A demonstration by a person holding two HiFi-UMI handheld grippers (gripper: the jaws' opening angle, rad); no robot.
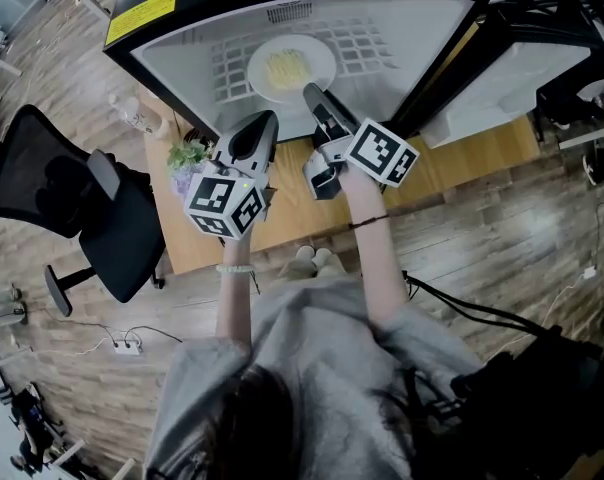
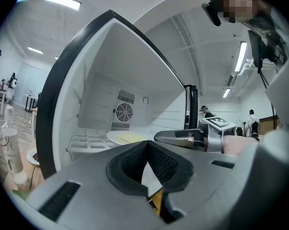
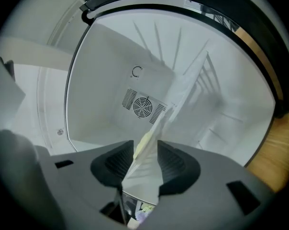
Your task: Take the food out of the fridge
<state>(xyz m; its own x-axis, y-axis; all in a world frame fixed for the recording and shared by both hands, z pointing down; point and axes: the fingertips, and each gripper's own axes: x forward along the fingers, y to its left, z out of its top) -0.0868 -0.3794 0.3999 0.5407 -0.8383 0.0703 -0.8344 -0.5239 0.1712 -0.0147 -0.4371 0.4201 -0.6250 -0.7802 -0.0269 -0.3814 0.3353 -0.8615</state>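
Step in hand: getting a grip on the plate [image 1: 290,68] of pale yellow food, not yet lifting it. Fridge [image 1: 422,38] stands open in the upper middle of the head view, white inside; the plate rests on the grid shelf [image 1: 367,43], left of that shelf's centre, with nothing else seen on it. Right gripper [image 1: 313,92] points level into the fridge, tips at the plate's lower-right rim. In the right gripper view, a tilted picture, the jaws are spread wide and the plate [image 3: 142,176] is seen edge-on, running up through the gap between them; the food is a yellowish streak at centre frame, with the fan grille [image 3: 143,107] on the back wall above it. Pads look clear of the rim on both sides, so no pinch yet. Left gripper [image 1: 258,133] hangs lower left of the plate, in front of the fridge mouth; in its own view the pads meet at the tips, pressed together on nothing, with the plate [image 2: 127,138] and right gripper [image 2: 178,137] beyond at centre. Judgement: task early, food wholly inside. Next move calls for closing the right jaws firmly on the rim, deep enough that the plate cannot pivot, then drawing it out level over the shelf edge. A one-sided hold on a flat plate risks tilt and sliding food; the left gripper could open and take the near rim for support
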